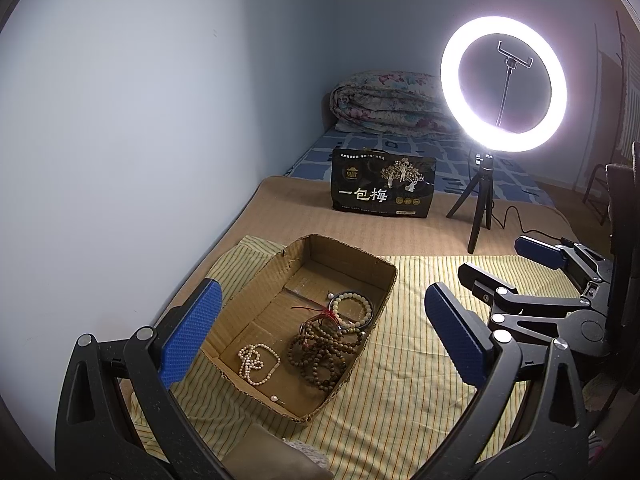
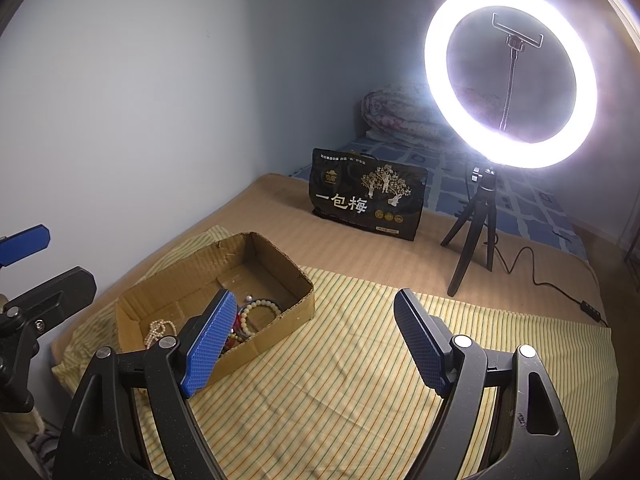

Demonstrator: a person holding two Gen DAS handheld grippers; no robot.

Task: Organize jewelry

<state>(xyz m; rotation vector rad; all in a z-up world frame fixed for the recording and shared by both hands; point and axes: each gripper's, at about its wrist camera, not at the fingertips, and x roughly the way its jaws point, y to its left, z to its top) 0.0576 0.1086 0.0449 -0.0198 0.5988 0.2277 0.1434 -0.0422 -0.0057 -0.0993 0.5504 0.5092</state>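
jewelry sits in the box [image 1: 308, 280], an open cardboard tray lying on the striped cloth [image 1: 408, 360] spread over the bed. inside, near the front wall, the white beads [image 1: 256, 362] lie in a loose coil. just right of them, the brown beads [image 1: 324, 354] are heaped in tangled loops, a red thread running through the top of the pile. behind and touching that heap, the pale bracelet [image 1: 352, 308] rests with a dark ring around it. two loose pearls lie on the box floor, one by the far bracelet, one near the front edge.

left gripper [image 1: 324, 340] hovers above the box, jaws spread wide, nothing between the blue pads, box framed in the gap. right gripper [image 2: 310, 346] hangs over the cloth just right of the box, jaws also wide apart and holding nothing; its left pad hides part of the beads in that view. in the left view it shows at the right edge, clear of the box.

further back, the black bag [image 1: 382, 184] stands upright on the tan blanket, and the ring light [image 1: 503, 76] glows on its tripod beside it, with a folded quilt [image 1: 384, 104] against the wall.
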